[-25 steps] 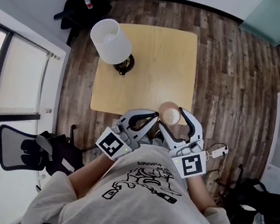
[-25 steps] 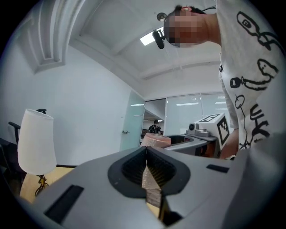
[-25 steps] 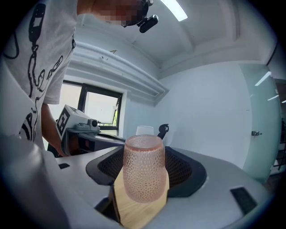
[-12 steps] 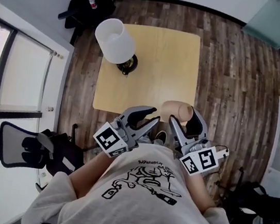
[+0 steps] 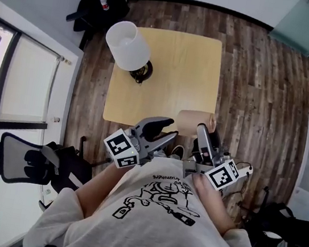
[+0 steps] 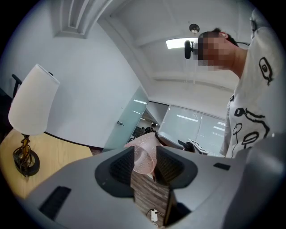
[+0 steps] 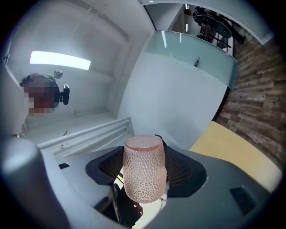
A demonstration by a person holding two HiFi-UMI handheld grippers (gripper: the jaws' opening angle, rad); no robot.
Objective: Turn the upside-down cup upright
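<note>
Pink dimpled cup (image 5: pixel 193 123) is gripped on its side by the right hand-held gripper (image 7: pixel 144 170) above the table's (image 5: pixel 168 70) near right corner. The left hand-held gripper's (image 6: pixel 145 163) jaws, just opened, are seen empty. If squeezed too lightly during the turn, the cup could be dropped past the edge.

The cup (image 7: pixel 143 167) is pale pink, dimpled all over — a honeycomb pattern. The table (image 5: pixel 174 65) is light yellow wood; the lamp (image 5: pixel 127 46) has a white shade; the floor (image 5: pixel 253 77) — dark brown planks.
</note>
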